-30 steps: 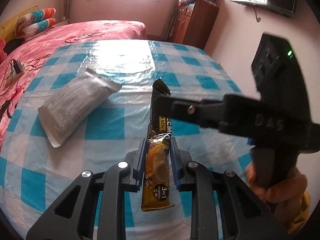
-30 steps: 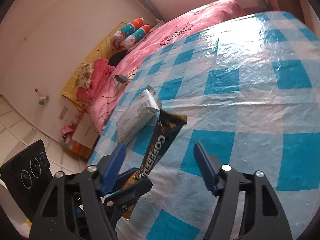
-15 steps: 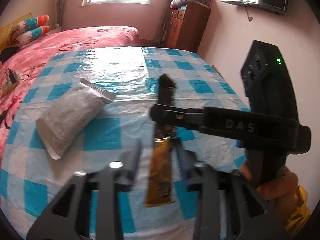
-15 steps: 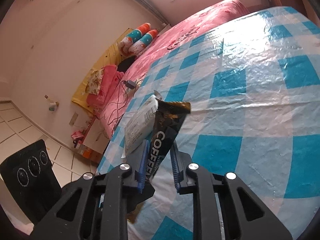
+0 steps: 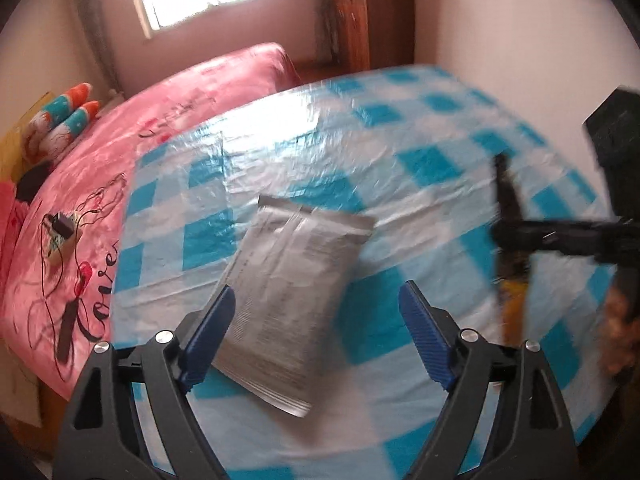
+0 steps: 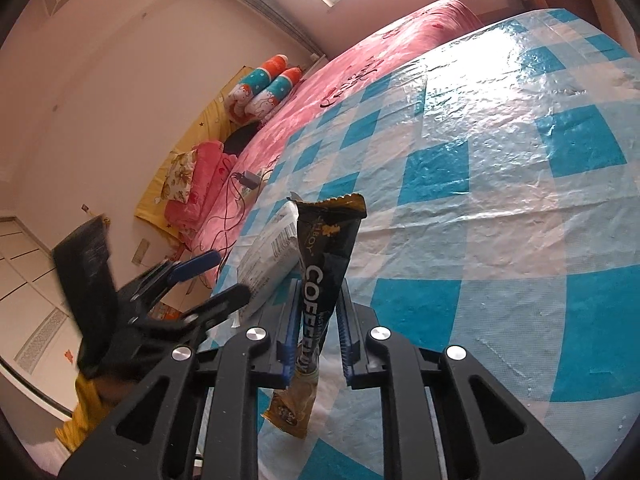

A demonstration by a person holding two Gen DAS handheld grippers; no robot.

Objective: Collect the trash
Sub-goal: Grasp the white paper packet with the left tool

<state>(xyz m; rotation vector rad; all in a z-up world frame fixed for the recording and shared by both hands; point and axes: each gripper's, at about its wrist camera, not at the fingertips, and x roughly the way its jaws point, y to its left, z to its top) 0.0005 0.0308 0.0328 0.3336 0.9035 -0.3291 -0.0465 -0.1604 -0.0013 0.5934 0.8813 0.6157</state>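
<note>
A black and yellow coffee sachet (image 6: 326, 276) stands upright between the blue pads of my right gripper (image 6: 318, 330), which is shut on it above the checked table; the same sachet (image 5: 510, 256) shows at the right edge of the left wrist view. A silver foil pouch (image 5: 286, 288) lies flat on the blue and white tablecloth (image 5: 420, 168). My left gripper (image 5: 316, 328) hangs over the pouch's near half, its jaws opening wide, the pads not touching it. From the right wrist view the pouch (image 6: 270, 258) lies behind the sachet, with the left gripper (image 6: 200, 280) beside it.
A pink bed (image 5: 140, 128) with a charger and cables (image 5: 60, 228) runs along the table's left side. Rolled pillows (image 6: 264, 88) lie at its head. A wooden cabinet (image 5: 360, 20) stands at the back wall. A person's hand in a yellow sleeve (image 6: 86, 408) holds the left gripper.
My left gripper let go of the coffee sachet, opened wide and swung left over the silver pouch. My right gripper closed on the sachet and stayed where it was.
</note>
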